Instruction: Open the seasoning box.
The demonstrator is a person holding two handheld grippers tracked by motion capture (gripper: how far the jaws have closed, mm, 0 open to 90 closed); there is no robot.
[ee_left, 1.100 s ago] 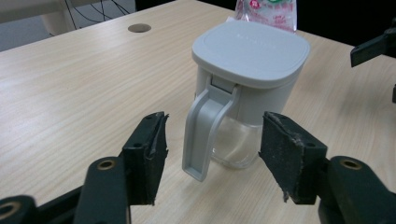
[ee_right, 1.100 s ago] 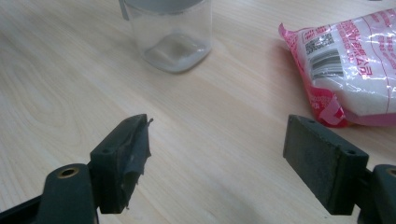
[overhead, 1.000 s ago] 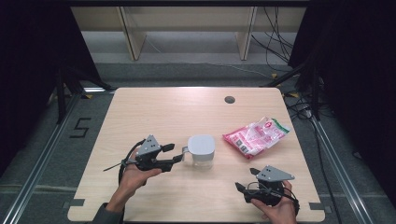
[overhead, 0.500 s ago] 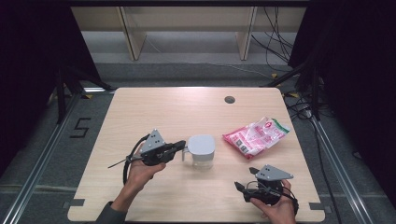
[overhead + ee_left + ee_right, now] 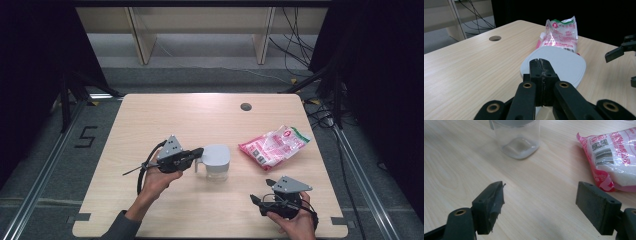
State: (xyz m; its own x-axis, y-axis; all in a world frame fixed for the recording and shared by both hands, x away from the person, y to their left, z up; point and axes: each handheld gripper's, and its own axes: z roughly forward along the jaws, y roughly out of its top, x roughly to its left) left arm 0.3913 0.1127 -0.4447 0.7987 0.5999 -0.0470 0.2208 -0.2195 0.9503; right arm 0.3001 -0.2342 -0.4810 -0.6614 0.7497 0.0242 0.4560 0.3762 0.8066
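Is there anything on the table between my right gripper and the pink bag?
Nothing visible. The right gripper sits near the table's front edge with its jaws wide apart, and only bare wood lies between it and the pink bag. The lidded jar stands off to the side, with the left gripper at its handle.

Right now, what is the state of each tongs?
Left tongs: shut at the jar, grip on it unclear.
Right tongs: open, empty.

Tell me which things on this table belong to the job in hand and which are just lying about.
In use:
- left tool, jaws shut at the handle of the clear plastic jar with a grey lid

Lying about:
- pink-and-white plastic packet
- right tool, open, holding nothing
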